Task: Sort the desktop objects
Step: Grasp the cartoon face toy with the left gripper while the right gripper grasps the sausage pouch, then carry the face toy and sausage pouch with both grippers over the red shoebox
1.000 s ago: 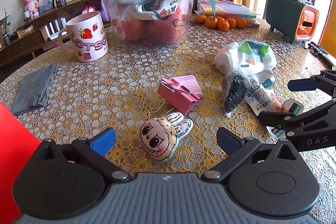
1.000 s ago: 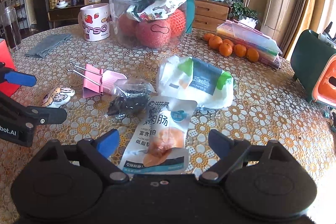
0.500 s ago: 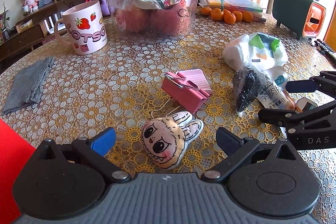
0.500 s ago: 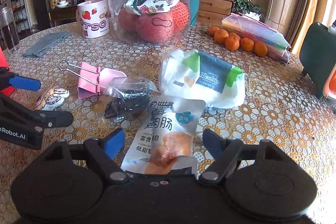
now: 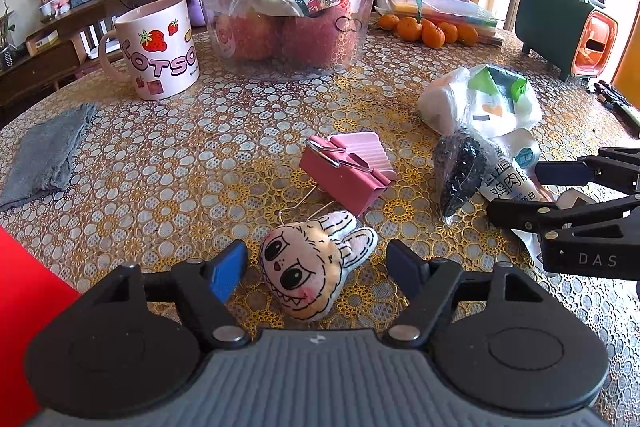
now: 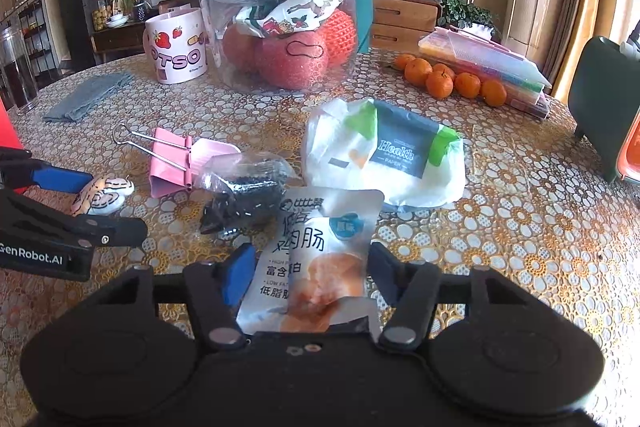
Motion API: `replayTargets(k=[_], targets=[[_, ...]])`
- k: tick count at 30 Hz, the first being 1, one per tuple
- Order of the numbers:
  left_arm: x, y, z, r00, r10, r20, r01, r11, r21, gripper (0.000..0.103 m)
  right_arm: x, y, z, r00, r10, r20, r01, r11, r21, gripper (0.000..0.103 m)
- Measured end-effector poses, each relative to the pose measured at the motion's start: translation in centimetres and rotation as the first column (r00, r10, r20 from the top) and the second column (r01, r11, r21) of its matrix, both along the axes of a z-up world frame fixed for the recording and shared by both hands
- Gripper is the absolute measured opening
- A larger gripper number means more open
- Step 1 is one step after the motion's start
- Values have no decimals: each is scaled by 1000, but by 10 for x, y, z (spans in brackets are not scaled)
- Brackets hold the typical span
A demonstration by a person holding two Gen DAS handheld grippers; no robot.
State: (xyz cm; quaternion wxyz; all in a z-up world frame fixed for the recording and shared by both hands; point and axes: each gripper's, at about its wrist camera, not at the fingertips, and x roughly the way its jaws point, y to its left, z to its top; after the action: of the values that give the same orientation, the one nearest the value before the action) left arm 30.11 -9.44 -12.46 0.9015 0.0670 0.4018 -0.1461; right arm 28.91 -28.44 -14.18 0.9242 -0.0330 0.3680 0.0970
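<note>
Plush face (image 5: 310, 269) between closing left jaws, pads not touching

Both grippers have narrowed since a second ago, and their jaws are closing now. The left gripper (image 5: 316, 267) stood wide then, its fingers well out to either side of the plush face (image 5: 310, 267); now they sit just beside it, the blue pad (image 5: 229, 269) near its left cheek, a small gap still on each side. The right gripper (image 6: 310, 273) has drawn in around the snack pouch (image 6: 316, 259), whose near end now lies between the fingers, the pads close to or against its edges. Both toy and pouch fill more of their views than before.
</note>
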Motion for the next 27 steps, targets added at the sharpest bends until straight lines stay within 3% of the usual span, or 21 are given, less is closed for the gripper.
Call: replayTargets(k=[2,3,13,27], targets=[[-2,0,2,1000,3,2,-3,1000,-3,59,-1,0,0,1000,-2,1,2,1000,-4,60],[-2,-1,2,1000,2,2,-2,1000,-1,57,-2,0,0,1000,-6,1,6,1000,-4,60],[-17,-3,7,1000,13,-17,-13,1000,7,54,-18,-9,4,999,-39,-14,40,999,12,60],[-65,-1,33,1000,9,-19,-10,999,-37,54,-68,-19,28,998,-48,-29,49,997,63,60]])
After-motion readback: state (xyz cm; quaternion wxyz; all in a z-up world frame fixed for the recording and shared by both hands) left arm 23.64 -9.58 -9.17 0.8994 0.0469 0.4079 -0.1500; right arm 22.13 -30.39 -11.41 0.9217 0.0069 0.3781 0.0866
